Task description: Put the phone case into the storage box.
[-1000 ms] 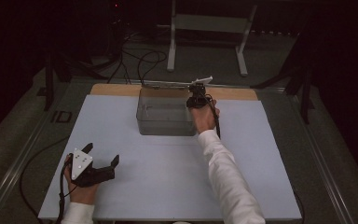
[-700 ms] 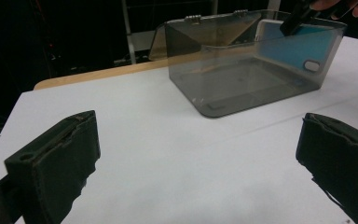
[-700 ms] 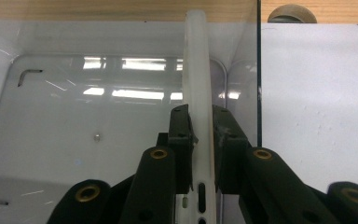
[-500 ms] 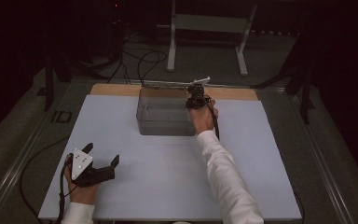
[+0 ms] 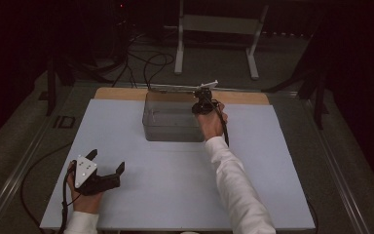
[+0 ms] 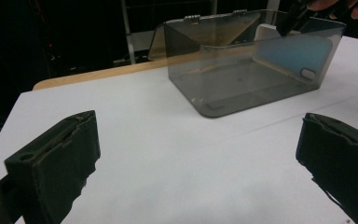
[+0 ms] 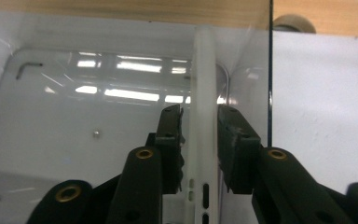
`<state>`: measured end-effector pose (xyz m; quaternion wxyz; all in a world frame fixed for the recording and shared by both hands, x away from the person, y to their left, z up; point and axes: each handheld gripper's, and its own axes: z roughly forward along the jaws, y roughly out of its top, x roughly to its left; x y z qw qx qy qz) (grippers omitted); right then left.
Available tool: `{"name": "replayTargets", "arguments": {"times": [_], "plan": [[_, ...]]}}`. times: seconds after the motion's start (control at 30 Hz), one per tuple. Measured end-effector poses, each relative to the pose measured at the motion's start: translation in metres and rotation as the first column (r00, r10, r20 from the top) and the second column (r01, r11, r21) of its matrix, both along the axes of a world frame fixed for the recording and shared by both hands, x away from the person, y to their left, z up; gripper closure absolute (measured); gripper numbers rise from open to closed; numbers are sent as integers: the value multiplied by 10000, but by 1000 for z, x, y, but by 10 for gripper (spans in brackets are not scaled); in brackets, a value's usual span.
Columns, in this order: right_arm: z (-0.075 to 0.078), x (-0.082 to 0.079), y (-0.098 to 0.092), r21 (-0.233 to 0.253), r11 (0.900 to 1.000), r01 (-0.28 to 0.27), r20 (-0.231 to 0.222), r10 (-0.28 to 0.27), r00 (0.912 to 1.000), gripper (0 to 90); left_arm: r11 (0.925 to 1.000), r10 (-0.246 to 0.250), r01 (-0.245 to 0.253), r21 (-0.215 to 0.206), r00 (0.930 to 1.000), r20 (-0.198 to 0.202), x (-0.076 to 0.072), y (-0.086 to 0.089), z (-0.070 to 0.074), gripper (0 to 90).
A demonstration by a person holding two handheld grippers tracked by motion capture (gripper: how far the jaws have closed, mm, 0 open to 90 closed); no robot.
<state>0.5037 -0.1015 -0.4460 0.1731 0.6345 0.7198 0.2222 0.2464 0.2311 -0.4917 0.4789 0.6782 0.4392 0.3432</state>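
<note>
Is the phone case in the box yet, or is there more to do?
Nearly. The white and blue phone case already stands on edge inside the clear smoky plastic box. The right gripper flanks it, grip unclear. Left: let go, perhaps shut the hinged lid. The left gripper rests open.

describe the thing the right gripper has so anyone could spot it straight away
Start at the smoky clear box at the table's far edge. At its right end, the right gripper reaches in from above. Between its jaws stands a thin white phone case, on edge against the wall.
</note>
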Motion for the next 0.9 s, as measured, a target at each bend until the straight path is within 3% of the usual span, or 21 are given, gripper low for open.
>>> {"name": "replayTargets", "arguments": {"times": [0.13, 0.33, 0.43, 0.5, 0.77, 0.9], "plan": [[2, -3, 3, -663, 9963, -553, 191, 567, 9982, 679, 10000, 11, -11, -11, 10000, -1, 0, 0, 0, 5], [8, -8, 3, -793, 9922, -957, 441, 994, 9941, 641, 10000, -2, 2, -16, 10000, 7, 0, 0, 0, 5], [12, -11, 2, -1101, 9869, -1182, 800, 1274, 9886, 605, 10000, -14, 14, -9, 10000, 12, 0, -1, 0, 5], [16, -12, 1, -976, 9873, -1252, 880, 1339, 9871, 586, 10000, -18, 18, -7, 10000, 9, 0, -1, 0, 6], [23, -16, -7, -724, 9818, -1753, 1254, 1833, 9750, 377, 10000, -18, 18, -28, 10000, 16, 0, -2, 0, 6], [24, -21, -10, -935, 9754, -1998, 1701, 2134, 9621, 273, 10000, -19, 19, -31, 10000, 20, 0, -2, 0, 5]]}}
